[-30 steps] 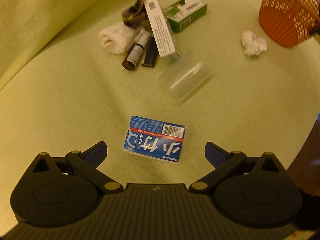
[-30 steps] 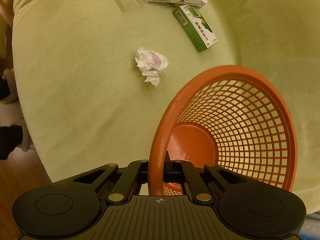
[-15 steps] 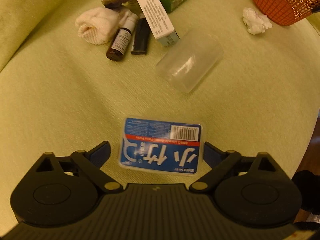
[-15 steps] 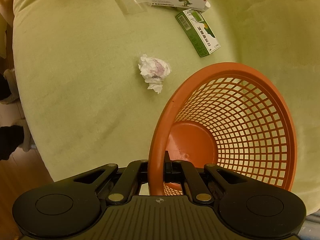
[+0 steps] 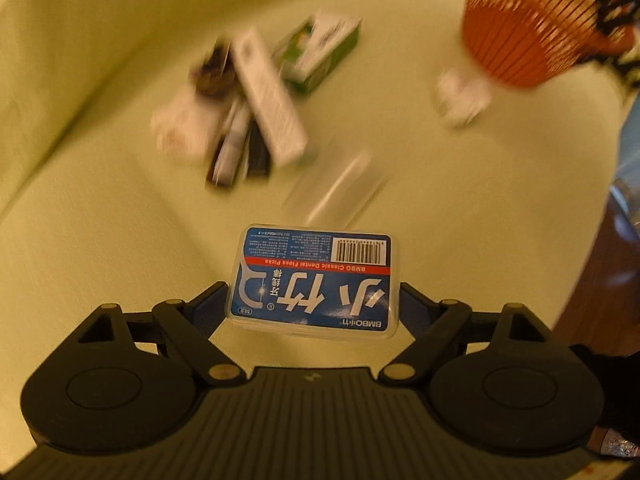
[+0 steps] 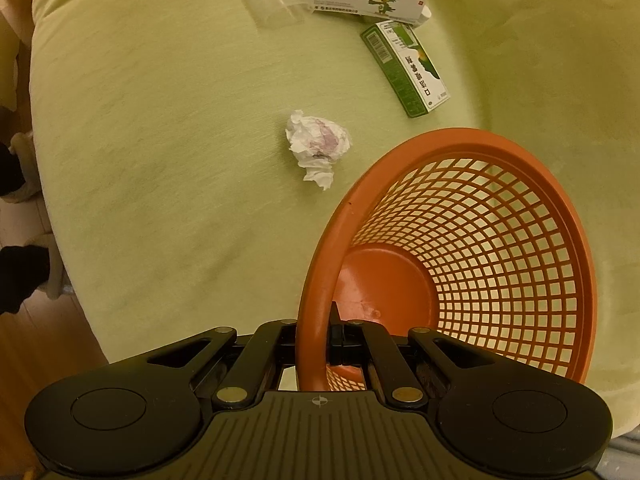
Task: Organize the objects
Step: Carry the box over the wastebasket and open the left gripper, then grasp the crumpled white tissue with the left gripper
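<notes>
Left gripper (image 5: 313, 307), jaws closing, pads pressed on the two ends of a blue floss box (image 5: 314, 280) held clear of the green cushion (image 5: 100, 240). Behind it, blurred: a pile of small boxes (image 5: 264, 96). Right gripper (image 6: 313, 344) clamped tight on the rim of the orange basket (image 6: 520, 184); a crumpled tissue (image 6: 318, 146) lies just beside

surface: green cushion (image 6: 160, 160) | on it: crumpled tissue (image 6: 318, 146), green box (image 6: 406, 68)
</notes>
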Available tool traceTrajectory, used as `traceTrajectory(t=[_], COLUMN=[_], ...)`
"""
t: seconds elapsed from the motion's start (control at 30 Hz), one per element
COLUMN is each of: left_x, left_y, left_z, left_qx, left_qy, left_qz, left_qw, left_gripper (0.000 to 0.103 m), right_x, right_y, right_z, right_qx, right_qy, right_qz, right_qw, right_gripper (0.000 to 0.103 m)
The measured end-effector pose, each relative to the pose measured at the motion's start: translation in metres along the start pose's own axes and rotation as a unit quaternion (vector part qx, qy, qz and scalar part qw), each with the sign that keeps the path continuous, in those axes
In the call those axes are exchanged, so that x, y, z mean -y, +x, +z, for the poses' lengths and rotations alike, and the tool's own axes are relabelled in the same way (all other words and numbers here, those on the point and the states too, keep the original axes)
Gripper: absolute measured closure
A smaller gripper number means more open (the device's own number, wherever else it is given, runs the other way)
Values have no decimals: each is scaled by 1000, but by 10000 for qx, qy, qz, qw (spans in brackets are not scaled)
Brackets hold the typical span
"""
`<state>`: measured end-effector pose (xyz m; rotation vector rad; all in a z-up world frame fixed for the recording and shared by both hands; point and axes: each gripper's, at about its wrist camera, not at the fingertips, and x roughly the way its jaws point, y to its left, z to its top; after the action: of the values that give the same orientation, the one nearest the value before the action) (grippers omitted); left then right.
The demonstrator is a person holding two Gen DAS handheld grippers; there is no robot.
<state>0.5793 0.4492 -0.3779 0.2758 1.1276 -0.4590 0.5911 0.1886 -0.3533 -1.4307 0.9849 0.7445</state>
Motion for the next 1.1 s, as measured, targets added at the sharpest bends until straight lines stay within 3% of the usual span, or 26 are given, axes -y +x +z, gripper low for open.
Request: traceTrajectory(t=[0.13,0.23,0.33,0.5,0.7,0.73,0.77,0.83,0.9,1.1], left_x=[22,41,61,96,131,135,138,141,140,124], left_y=[-44,-72,-87,-85,-72,-69,-67,-64,-65,-69], left_z=[46,82,117,161,190,193,196,201,203,198], left_qx=[535,949,1294,1509,1618,1676,1738,1848,1874,1820], left_qy=[487,1048,1686,2647,3302,3358,3395,3447,3385,2956], left_qz=[-204,-402,-657,-1001,-1285,-1313,-1307,-1246,-1237,-1121], left_qw=[9972,9891,9750,9472,9210,9175,9151,9119,9138,9311], left_gripper=[17,17,17,17,17,15,6,4,4,4], right_x=[-3,-4,-5,-11,-14,-13,-12,-13,-13,-11], right_y=[-2,-3,-5,-10,-13,-13,-13,-13,-13,-12], right_z=[-3,-5,-8,-15,-22,-21,-20,-20,-21,-20], right_qx=[70,115,182,273,327,327,327,328,336,333], right_qy=[-40,-50,-81,-199,-130,-97,-66,-28,3,135], right_qz=[-8,-9,1,-8,0,5,13,17,8,-11], right_qw=[10000,9999,9998,9994,9994,9994,9994,9995,9994,9994], right_gripper=[103,103,103,103,103,103,103,103,103,103])
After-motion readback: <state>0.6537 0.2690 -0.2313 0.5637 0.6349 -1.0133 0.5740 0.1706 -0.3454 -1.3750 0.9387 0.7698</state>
